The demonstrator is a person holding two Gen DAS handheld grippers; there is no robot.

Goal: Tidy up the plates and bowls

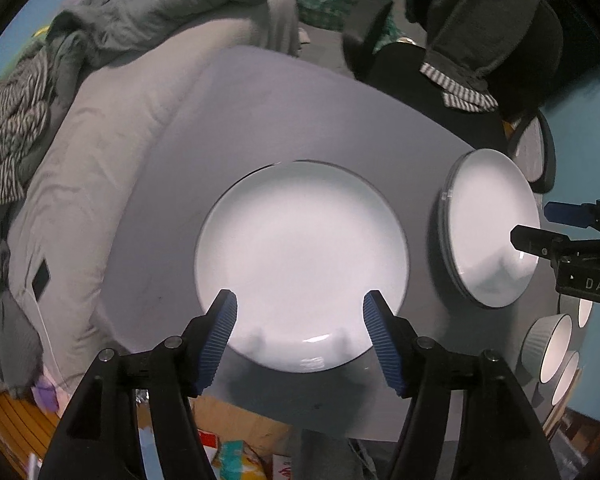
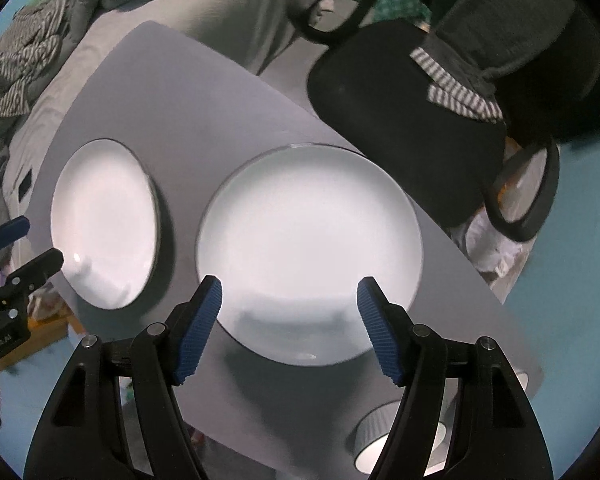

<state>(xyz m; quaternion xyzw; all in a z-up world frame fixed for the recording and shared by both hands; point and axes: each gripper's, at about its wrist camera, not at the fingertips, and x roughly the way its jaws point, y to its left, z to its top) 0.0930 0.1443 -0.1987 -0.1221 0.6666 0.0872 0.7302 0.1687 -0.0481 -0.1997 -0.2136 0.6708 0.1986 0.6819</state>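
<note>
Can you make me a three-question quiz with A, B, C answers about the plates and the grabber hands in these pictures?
1. Where does the plate stack lie, seen from the right wrist?
A. on the grey table
B. on the black chair
C. on the bed

2. What colour are the pads of the left gripper?
A. red
B. blue
C. yellow

3. What is the right gripper doing?
A. squeezing a bowl
B. squeezing a plate
C. open, holding nothing

Answers: 1 A, grey tabletop shows all round the stack. 2 B, the ribbed pads are blue. 3 C, its fingers stand apart above the stack with nothing between them. The single plate also lies on the table.
</note>
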